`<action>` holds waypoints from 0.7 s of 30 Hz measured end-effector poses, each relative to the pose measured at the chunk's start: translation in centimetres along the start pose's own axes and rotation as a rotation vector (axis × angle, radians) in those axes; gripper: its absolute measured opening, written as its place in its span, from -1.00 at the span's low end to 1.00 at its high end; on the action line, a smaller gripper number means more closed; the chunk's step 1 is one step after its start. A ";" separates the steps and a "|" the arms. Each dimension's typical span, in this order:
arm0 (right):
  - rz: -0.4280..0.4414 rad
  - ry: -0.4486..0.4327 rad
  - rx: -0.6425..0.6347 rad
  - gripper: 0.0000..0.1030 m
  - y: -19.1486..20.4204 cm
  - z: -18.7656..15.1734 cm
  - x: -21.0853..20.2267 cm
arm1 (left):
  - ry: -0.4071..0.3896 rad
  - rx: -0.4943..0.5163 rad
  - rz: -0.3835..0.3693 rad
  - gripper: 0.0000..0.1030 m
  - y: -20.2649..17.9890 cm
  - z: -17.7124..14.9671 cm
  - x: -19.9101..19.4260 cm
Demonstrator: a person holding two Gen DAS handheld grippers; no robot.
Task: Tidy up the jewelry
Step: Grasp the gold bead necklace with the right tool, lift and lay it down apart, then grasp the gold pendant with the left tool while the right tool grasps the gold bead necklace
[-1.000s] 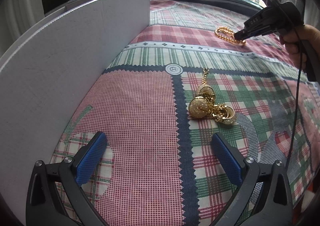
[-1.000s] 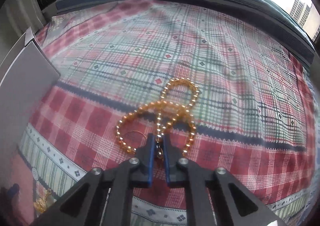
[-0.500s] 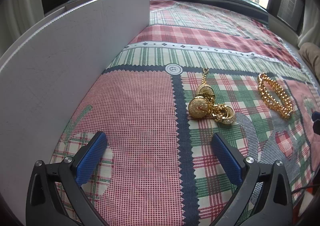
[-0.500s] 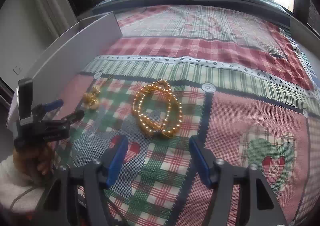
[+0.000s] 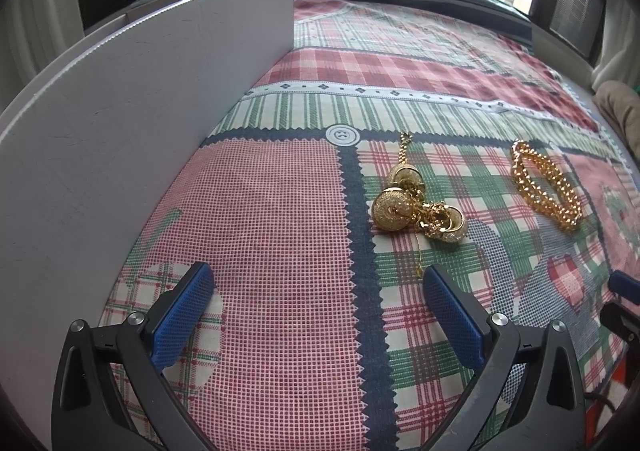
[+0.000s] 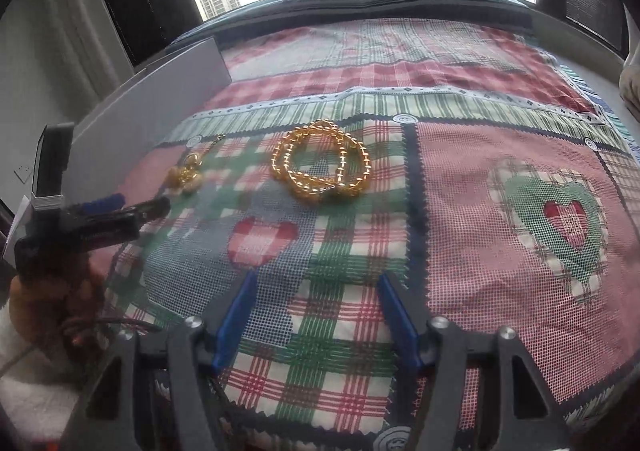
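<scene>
Left hand-held gripper [image 5: 316, 315]: jaws spread wide, blue-padded fingers [image 5: 182, 313] empty, poised low over the patchwork quilt [image 5: 272, 235]. Just ahead of its right finger lies a cluster of gold earrings [image 5: 416, 207]: a domed, pavé-textured disc, a second rounded piece behind it, and a hooped piece set with small stones, tangled with a fine chain running away from the camera. To the right, apart from the cluster, lies the gold beaded bracelet [image 5: 546, 187], looped double into an elongated oval.

Right hand-held gripper [image 6: 316, 315]: jaws likewise apart, holding nothing. The beaded bracelet [image 6: 320, 167] rests on a green-and-red plaid patch well ahead of the fingertips; its beads appear amber-gold and translucent. The earring cluster [image 6: 186, 173] lies to its left, blurred, so detail cannot be resolved.

A white board [image 5: 132, 139] stands upright along the quilt's left side; its lower end is cut off by the frame. The person's left hand [image 6: 52, 299] is motion-blurred and partly cropped.
</scene>
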State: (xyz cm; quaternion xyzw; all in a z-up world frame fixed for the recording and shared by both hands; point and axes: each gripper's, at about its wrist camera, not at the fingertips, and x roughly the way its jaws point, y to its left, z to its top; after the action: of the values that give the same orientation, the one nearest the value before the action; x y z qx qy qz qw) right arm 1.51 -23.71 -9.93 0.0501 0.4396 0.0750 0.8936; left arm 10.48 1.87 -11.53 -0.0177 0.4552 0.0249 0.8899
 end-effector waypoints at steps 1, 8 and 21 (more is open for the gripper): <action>-0.001 -0.003 0.000 0.25 0.0 -0.2 -0.2 | 0.001 0.003 -0.001 0.99 -0.1 0.0 0.0; -0.013 -0.010 0.031 0.25 -0.9 -0.7 -0.6 | 0.048 0.051 -0.112 0.98 -1.1 1.3 -0.5; 0.000 -0.013 0.026 0.25 -0.8 -1.1 -0.6 | -0.001 0.144 -0.112 -0.57 -3.5 4.5 1.6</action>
State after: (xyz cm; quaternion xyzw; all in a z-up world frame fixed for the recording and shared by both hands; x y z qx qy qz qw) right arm 0.37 -24.54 -10.27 0.0623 0.4348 0.0687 0.8957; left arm 15.31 -1.33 -10.17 0.0209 0.4538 -0.0576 0.8890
